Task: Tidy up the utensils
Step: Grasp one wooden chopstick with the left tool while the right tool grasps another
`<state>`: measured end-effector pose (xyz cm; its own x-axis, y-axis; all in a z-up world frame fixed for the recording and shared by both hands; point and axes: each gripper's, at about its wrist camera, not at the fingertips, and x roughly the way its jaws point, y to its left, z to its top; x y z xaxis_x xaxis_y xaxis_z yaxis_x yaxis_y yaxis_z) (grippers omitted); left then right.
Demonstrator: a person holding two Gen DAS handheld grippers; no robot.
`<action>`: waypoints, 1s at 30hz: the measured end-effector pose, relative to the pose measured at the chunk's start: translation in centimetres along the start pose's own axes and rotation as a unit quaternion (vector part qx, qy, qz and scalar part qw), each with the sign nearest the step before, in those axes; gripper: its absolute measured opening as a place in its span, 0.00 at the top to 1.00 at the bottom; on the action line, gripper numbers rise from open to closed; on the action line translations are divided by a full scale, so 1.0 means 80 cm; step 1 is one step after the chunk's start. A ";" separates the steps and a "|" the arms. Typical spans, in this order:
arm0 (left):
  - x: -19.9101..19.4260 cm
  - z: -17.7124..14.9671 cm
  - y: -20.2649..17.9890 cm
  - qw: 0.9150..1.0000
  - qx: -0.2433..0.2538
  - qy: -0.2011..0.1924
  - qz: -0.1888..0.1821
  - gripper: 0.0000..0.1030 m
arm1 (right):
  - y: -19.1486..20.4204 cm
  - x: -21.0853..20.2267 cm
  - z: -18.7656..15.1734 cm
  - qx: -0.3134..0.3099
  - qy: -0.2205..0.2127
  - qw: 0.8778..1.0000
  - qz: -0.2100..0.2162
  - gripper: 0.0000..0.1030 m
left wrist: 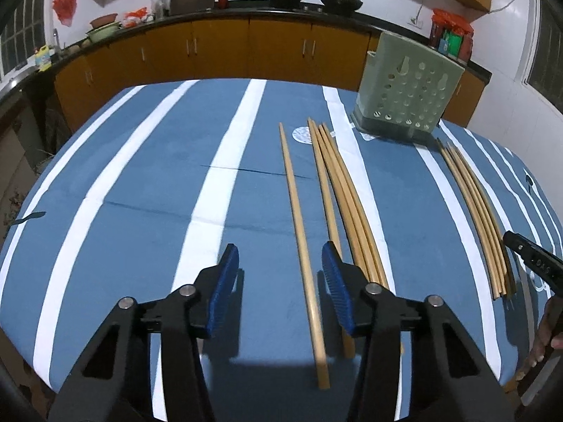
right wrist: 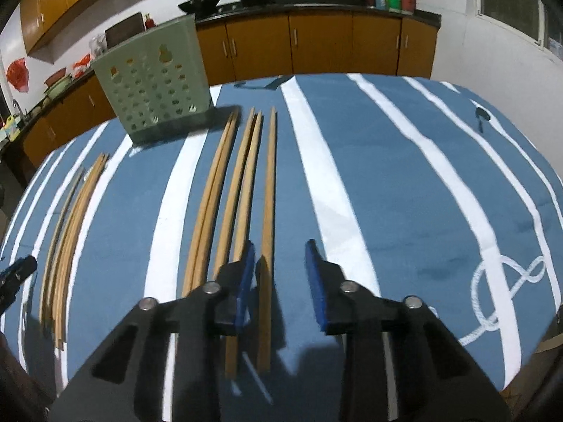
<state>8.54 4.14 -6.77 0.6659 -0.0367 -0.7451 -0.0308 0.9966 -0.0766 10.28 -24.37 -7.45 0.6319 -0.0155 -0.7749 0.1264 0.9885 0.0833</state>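
Wooden chopsticks lie lengthwise on the blue striped tablecloth. In the left wrist view my left gripper [left wrist: 280,256] is open, low over the cloth, with a single chopstick [left wrist: 299,232] between its fingers and a bundle of several [left wrist: 343,204] just right of it. A green perforated utensil holder [left wrist: 404,91] stands at the far right. In the right wrist view my right gripper [right wrist: 279,256] is open, with the rightmost chopstick [right wrist: 269,211] lying between its fingers near the left one; more chopsticks [right wrist: 225,193] lie left of it. The holder [right wrist: 155,77] stands behind them.
A further group of chopsticks [left wrist: 475,218] lies toward the right table edge, also at the left of the right wrist view [right wrist: 70,225]. The other gripper's tip [left wrist: 531,256] shows at the right edge. Kitchen counter and orange cabinets [left wrist: 246,45] run behind the table.
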 end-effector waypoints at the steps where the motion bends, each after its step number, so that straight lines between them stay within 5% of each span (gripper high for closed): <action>1: 0.003 0.001 -0.001 1.000 0.001 0.003 -0.001 0.55 | 0.000 0.005 -0.001 -0.002 0.007 1.000 0.000 0.81; 5: 0.013 0.006 -0.006 1.000 0.007 0.014 -0.003 0.63 | -0.006 0.005 0.001 0.007 0.004 1.000 0.000 0.91; 15: 0.032 0.013 -0.015 0.999 0.030 0.034 0.007 0.91 | -0.010 0.007 0.006 0.001 0.000 1.000 -0.005 0.91; 30: 0.071 0.053 -0.003 0.999 0.041 0.023 0.027 0.93 | -0.027 0.041 0.046 0.000 -0.006 0.999 -0.034 0.92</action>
<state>15.44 3.99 -8.18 0.6302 0.0159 -0.7763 -0.0038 0.9998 0.0174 14.87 -27.14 -7.84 0.6306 -0.0844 -0.7715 0.1686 0.9852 0.0301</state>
